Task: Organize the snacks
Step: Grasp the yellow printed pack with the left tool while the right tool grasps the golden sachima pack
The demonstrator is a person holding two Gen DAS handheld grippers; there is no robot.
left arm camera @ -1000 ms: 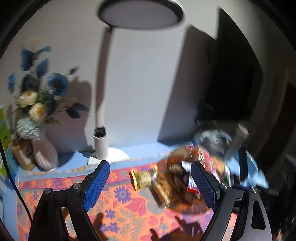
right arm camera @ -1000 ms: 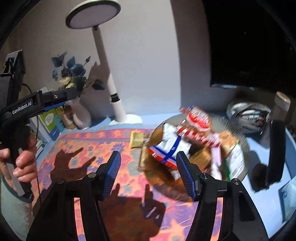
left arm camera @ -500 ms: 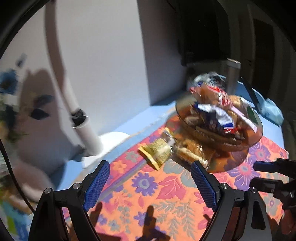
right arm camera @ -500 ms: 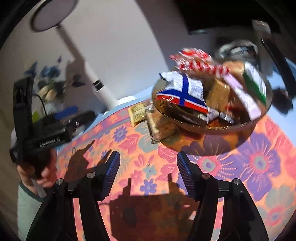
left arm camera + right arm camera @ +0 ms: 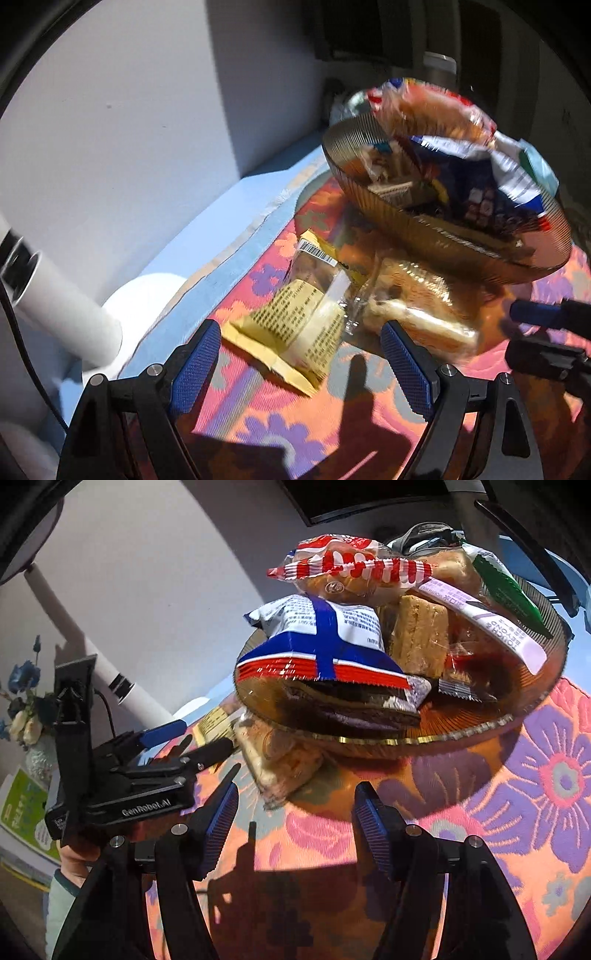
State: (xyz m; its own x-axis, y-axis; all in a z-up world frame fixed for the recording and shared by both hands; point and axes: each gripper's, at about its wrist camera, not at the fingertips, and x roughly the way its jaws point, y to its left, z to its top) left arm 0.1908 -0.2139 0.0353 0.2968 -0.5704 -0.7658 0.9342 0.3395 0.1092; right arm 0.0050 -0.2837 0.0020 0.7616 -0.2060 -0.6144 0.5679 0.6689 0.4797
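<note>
A ribbed amber glass bowl (image 5: 439, 225) (image 5: 436, 738) heaped with wrapped snacks stands on a floral cloth. A yellow snack packet (image 5: 295, 317) and a clear-wrapped pastry (image 5: 421, 306) lie on the cloth beside the bowl. My left gripper (image 5: 299, 369) is open, low over the cloth, its jaws either side of the yellow packet's near end. My right gripper (image 5: 291, 827) is open and empty, just short of the clear-wrapped pastry (image 5: 280, 760) and the bowl. The left gripper also shows in the right wrist view (image 5: 184, 738).
A white lamp pole and base (image 5: 62, 314) stand left on the blue table by the wall. A vase of flowers (image 5: 26, 709) and a green booklet (image 5: 22, 812) are at the far left. Dark objects stand behind the bowl (image 5: 439, 70).
Both grippers have moved forward and down toward the snacks. The yellow packet now lies between the left jaws, and the bowl fills the right view. Both stay open.
</note>
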